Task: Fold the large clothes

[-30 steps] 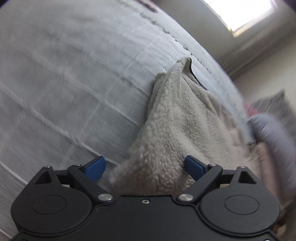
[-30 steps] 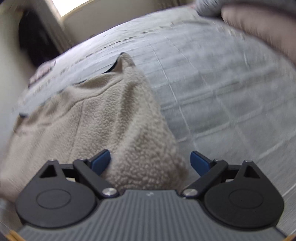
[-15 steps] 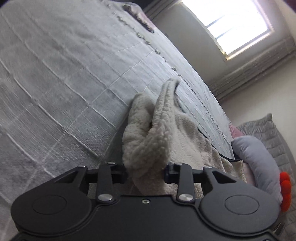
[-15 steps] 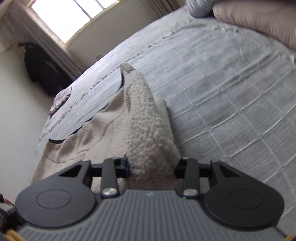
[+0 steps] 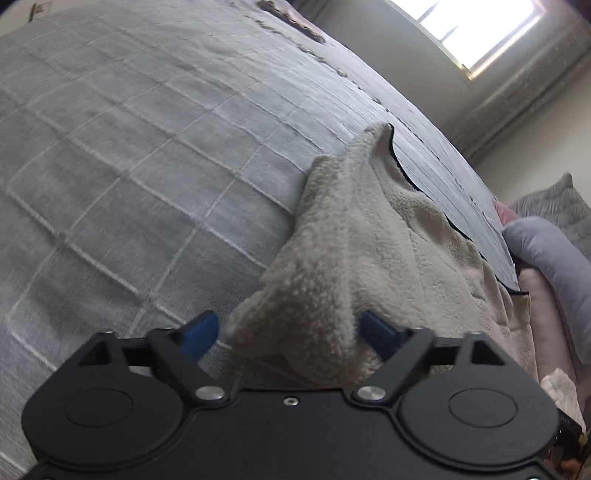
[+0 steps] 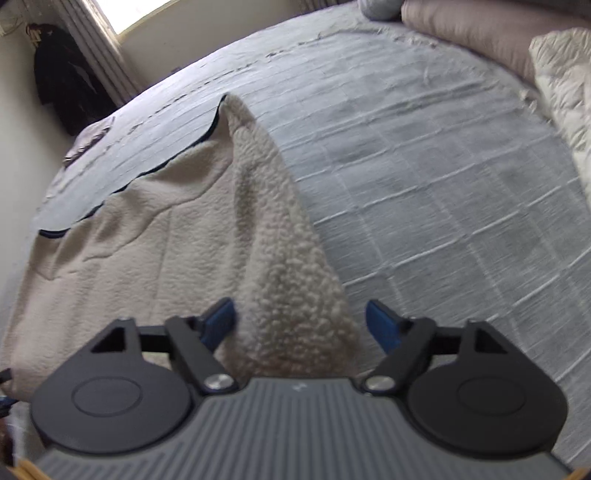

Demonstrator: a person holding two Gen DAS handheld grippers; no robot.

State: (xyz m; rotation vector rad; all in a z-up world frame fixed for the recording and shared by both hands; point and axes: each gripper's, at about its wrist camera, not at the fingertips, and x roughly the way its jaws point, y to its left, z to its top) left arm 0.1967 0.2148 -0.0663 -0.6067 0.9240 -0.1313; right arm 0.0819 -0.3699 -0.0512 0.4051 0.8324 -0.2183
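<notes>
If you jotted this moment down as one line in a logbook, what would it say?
task: fold large clothes | left gripper: open, straddling fleece garment | right gripper: open, straddling garment ridge | surface: grey bedspread

A bed (image 5: 122, 155) covered by a grey spread with a raised white grid carries everything. On it lies a cream fleece garment (image 6: 122, 254), one edge humped into a ridge. Pillows (image 6: 476, 29) and a small dark item (image 6: 86, 146) rest near its edges.
</notes>
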